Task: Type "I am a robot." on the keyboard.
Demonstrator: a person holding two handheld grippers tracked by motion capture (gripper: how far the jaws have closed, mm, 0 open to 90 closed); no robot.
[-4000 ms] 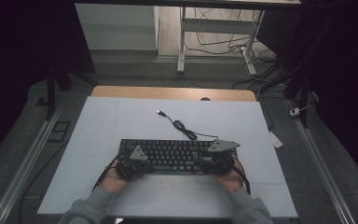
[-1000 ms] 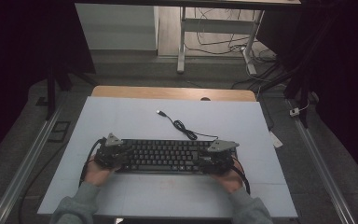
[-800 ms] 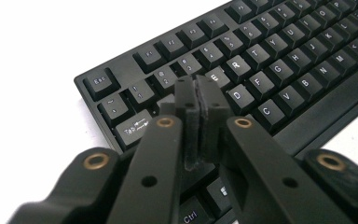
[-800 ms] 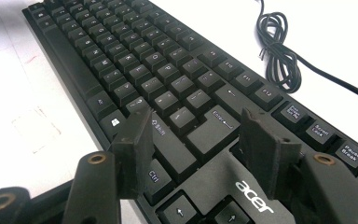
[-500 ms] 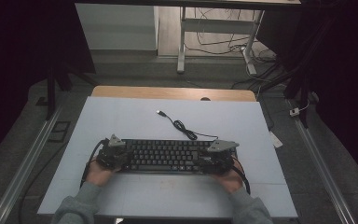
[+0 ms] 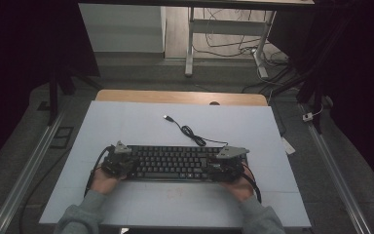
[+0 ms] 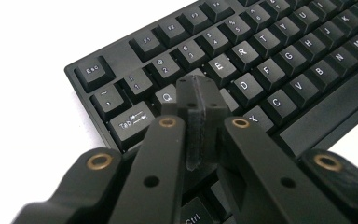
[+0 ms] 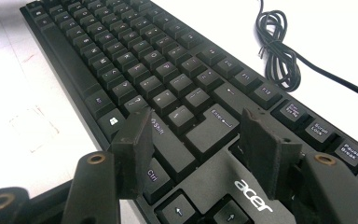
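Black and wide, the keyboard (image 6: 177,163) lies across the near middle of the pale bench (image 6: 126,122), unmoved since four seconds ago, while the left tool (image 6: 118,164) has slid from over the keys out to the keyboard's 9 o'clock end. In the left gripper view its jaws are pressed together, tips over the keys just right of Q and Tab. The right tool (image 6: 225,165) stays at the 3 o'clock end; in the right gripper view its jaws stand well apart above the Shift, Ctrl and Enter keys, holding nothing. The keyboard's thin cable (image 6: 190,130) runs off toward 12 o'clock in a small coil. Beyond the bench lie a grey floor (image 6: 141,73), desk legs (image 6: 190,44) and loose wires (image 6: 229,46) in a dim room.
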